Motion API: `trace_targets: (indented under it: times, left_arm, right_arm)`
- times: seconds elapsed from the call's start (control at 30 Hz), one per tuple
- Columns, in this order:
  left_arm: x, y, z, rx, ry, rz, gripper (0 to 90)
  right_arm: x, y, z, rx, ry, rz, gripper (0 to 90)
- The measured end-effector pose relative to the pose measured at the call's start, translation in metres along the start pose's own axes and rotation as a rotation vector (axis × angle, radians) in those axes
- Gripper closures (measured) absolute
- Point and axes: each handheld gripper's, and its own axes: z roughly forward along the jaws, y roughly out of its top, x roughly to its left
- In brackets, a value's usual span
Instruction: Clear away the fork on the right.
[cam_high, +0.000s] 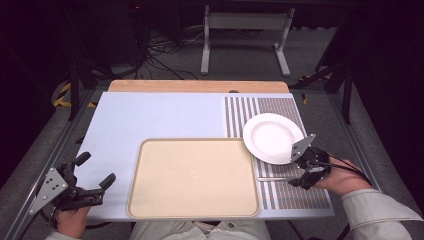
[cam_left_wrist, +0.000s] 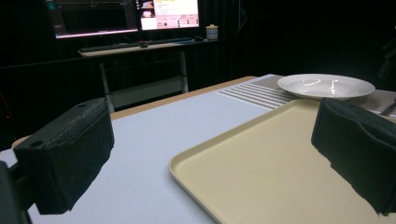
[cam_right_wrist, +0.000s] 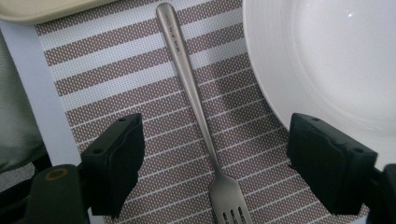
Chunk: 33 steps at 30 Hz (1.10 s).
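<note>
Fork on striped placemat | right gripper wide, astride | left gripper wide

A plain metal fork lies flat on the striped placemat, just beside the white plate.

The fork, lying between the jaws of the right claw, bears a small stamped mark high on its handle, too fine to read. Beyond the left claw, the monitor shows text too small to read.
</note>
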Motion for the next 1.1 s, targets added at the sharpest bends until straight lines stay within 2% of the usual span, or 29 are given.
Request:
trace_targets:
  times: [0.2, 0.43, 0.6, 0.67, 0.8, 0.93, 1.1]
  left_arm:
    - [0.0, 0.0, 0.0, 0.004, -0.002, 0.001, 0.0]
    - [0.0, 0.0, 0.001, 0.004, -0.001, -0.001, 0.0]
    - [0.0, 0.0, 0.0, 0.004, 0.0, 0.001, 0.0]
    - [0.0, 0.0, 0.0, 0.006, -0.002, 0.001, 0.0]
    - [-0.001, 0.0, 0.0, 0.005, -0.002, 0.002, 0.0]
    - [-0.001, 0.0, 0.0, 0.005, 0.0, -0.002, 0.0]
    - [-0.001, 0.0, 0.0, 0.008, -0.001, 0.001, 0.0]
  right_arm:
    - [0.0, -0.003, 0.013, 0.044, 0.029, -0.012, 26.5]
    - [-0.003, -0.007, 0.024, 0.074, 0.058, -0.025, 38.8]
    - [-0.005, -0.009, 0.026, 0.081, 0.07, -0.025, 47.8]
    - [-0.007, -0.01, 0.029, 0.084, 0.082, -0.032, 56.3]
    - [-0.008, -0.01, 0.031, 0.091, 0.09, -0.051, 65.3]
    - [-0.01, -0.01, 0.033, 0.092, 0.086, -0.057, 68.4]
    - [-0.014, -0.013, 0.033, 0.081, 0.102, -0.068, 77.4]
